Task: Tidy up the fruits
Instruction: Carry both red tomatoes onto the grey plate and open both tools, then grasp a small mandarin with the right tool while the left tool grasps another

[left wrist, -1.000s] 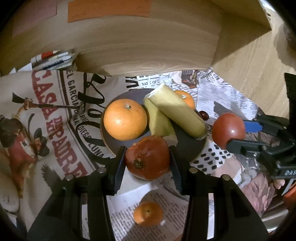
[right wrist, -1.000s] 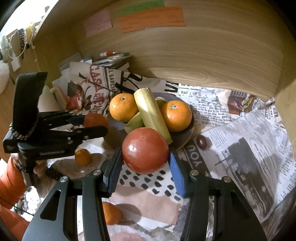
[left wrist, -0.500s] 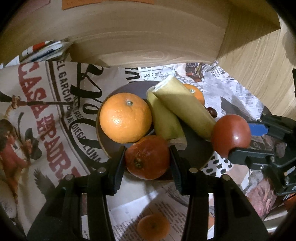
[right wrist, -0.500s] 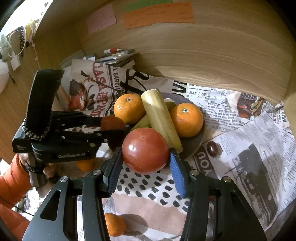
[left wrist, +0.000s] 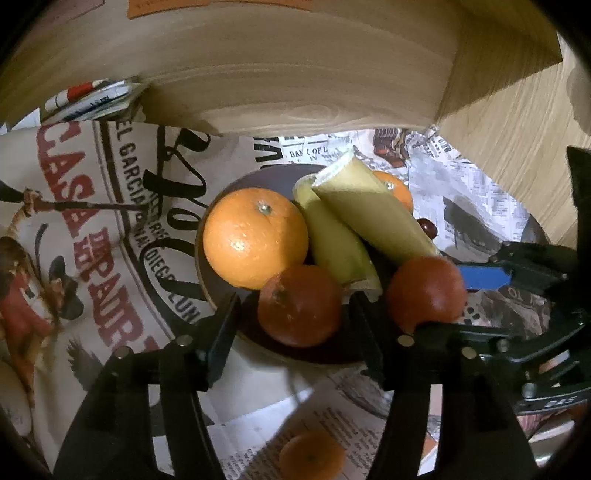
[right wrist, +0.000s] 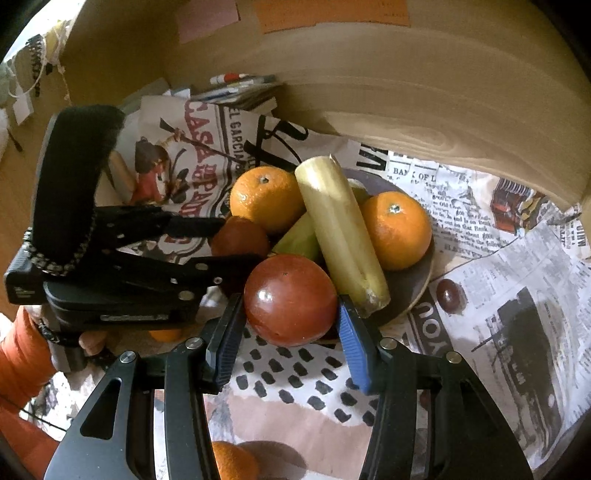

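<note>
A round red tomato [right wrist: 290,299] is pinched by the right gripper [right wrist: 290,334] at the dark round plate's [right wrist: 413,288] edge; the left gripper [left wrist: 295,328] is spread around a dark-orange mandarin [left wrist: 299,304] on it.

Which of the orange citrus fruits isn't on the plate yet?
The small orange lying on the newspaper below the left gripper; the two bigger oranges sit on the dark plate.

Printed newspaper sheets [right wrist: 509,266] cover the surface below a wooden panel [right wrist: 424,81]. Orange and pink sticky notes [right wrist: 332,13] sit on the panel; folded papers [right wrist: 240,90] lie at its foot.
</note>
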`<state>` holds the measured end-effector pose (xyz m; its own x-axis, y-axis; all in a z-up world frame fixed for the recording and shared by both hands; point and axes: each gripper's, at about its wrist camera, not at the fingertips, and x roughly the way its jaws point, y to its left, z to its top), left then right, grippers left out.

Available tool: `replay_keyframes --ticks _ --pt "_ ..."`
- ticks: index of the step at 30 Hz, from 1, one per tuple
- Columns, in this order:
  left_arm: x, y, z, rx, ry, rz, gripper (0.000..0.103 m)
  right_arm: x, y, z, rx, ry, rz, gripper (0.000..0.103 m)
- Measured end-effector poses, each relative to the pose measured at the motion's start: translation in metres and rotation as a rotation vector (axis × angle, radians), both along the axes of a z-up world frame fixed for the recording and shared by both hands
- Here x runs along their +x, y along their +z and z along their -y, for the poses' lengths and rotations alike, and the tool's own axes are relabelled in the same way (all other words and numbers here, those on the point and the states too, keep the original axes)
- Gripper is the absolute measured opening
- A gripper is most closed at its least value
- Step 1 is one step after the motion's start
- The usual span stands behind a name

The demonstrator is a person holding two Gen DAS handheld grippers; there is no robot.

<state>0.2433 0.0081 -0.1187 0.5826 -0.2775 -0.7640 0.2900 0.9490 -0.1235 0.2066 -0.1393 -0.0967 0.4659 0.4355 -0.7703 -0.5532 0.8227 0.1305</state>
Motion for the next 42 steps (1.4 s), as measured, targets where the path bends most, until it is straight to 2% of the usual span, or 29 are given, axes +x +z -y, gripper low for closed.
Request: replay_keyframes --ticks 14,18,22,42 --pt "-0.012 0.013 -0.015 -0.016 0.021 0.039 0.061 0.004 -0.004 -0.004 -0.014 0.008 -0.026 0.047" --pt "-0.020 0.016 -0.017 -0.002 0.027 0.055 0.061 0.004 -0.003 -0.004 -0.006 0.008 -0.034 0.055" --pt "-0.030 0.021 -0.021 0.004 0.034 0.071 0.061 -0.002 0.000 -0.004 -0.013 0.001 -0.006 0.064" --pt "-0.096 0.047 -0.022 0.018 0.056 0.192 0.069 -0.055 0.039 0.011 0.029 -0.036 0.142 0.064"
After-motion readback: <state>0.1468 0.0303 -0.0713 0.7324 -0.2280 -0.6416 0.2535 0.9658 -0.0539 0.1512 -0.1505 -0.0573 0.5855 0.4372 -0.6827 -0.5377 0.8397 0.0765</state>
